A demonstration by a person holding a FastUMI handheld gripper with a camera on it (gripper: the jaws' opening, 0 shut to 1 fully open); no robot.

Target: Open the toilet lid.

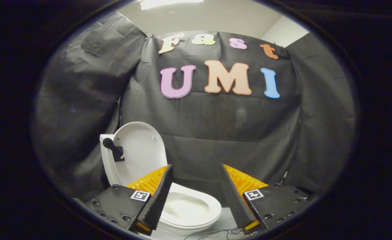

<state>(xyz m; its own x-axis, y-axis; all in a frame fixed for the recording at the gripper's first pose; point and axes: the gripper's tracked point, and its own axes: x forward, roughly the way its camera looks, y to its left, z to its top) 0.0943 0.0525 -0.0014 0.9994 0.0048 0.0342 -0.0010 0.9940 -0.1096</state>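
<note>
A white toilet stands low and a little left of centre, partly behind my left finger. Its lid (139, 150) is raised upright, leaning back against the tank side, with a black knob handle (109, 144) fixed on its left edge. The seat and bowl (190, 208) lie open below it, between and just beyond my fingers. My gripper (196, 181) is open, its fingers wide apart with nothing between them, held back from the lid and a bit above the bowl.
Black cloth walls close the booth behind and on both sides of the toilet. A pale floor patch with thin cables (212, 233) shows just below the bowl's front. White ceiling and a light strip are overhead.
</note>
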